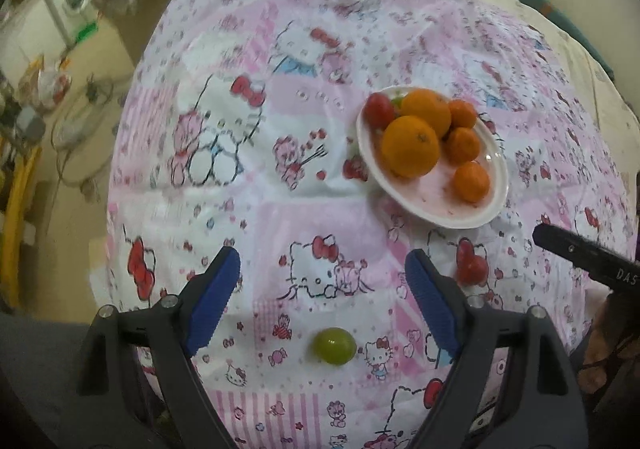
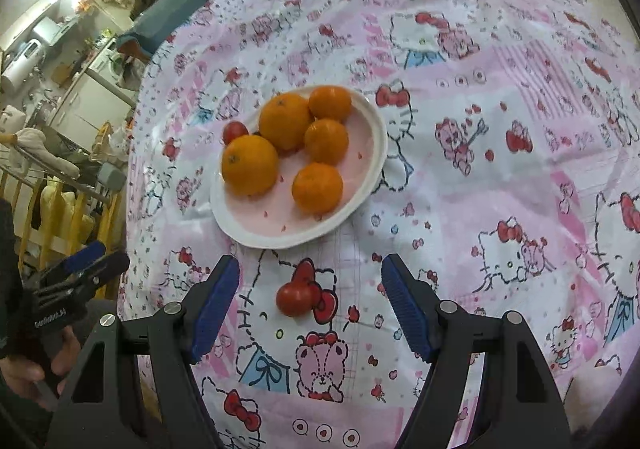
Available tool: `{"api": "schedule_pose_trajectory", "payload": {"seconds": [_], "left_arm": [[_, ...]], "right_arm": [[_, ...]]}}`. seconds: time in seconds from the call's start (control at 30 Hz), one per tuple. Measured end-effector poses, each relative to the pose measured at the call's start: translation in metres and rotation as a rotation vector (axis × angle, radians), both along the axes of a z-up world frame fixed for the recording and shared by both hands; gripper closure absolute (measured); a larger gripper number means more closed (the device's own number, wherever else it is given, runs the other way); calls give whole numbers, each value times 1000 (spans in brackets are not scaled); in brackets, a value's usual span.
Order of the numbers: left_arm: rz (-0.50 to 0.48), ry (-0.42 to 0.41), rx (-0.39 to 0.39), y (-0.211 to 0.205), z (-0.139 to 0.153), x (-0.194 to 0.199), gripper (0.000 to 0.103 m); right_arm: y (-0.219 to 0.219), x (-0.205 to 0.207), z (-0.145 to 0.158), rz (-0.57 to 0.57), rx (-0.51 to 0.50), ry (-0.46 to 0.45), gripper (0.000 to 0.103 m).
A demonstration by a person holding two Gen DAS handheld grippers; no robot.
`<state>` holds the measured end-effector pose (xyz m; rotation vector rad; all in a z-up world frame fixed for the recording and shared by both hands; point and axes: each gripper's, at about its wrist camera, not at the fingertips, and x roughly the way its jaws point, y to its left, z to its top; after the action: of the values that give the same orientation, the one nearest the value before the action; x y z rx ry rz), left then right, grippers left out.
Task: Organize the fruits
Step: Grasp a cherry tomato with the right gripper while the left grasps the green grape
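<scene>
A white plate [image 1: 492, 165] on the pink cartoon-print cloth holds two large oranges [image 1: 410, 147], three small mandarins [image 1: 471, 176] and a red tomato [image 1: 378, 109]. In the right wrist view the plate [image 2: 376, 153] lies just beyond my fingers. A green grape [image 1: 334, 345] lies on the cloth between my left gripper's fingers; the left gripper [image 1: 322, 273] is open and empty. A loose red tomato [image 2: 295, 299] lies between the fingers of my right gripper [image 2: 310, 273], which is open and empty. That tomato also shows in the left wrist view [image 1: 472, 269].
The cloth [image 1: 280, 49] covers a rounded table. The right gripper's body [image 1: 584, 253] enters the left wrist view at right; the left gripper [image 2: 76, 281] shows at the right wrist view's left edge. Room clutter and a washing machine [image 1: 74, 5] lie beyond the left edge.
</scene>
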<state>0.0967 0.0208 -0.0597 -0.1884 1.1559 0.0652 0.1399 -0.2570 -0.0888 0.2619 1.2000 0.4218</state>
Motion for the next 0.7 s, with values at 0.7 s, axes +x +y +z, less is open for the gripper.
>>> {"api": "schedule_pose_trajectory", "payload": {"seconds": [0.7], "left_arm": [[76, 65, -20, 27, -19, 4, 21]], "right_arm": [[54, 7, -60, 186, -108, 184, 57]]}}
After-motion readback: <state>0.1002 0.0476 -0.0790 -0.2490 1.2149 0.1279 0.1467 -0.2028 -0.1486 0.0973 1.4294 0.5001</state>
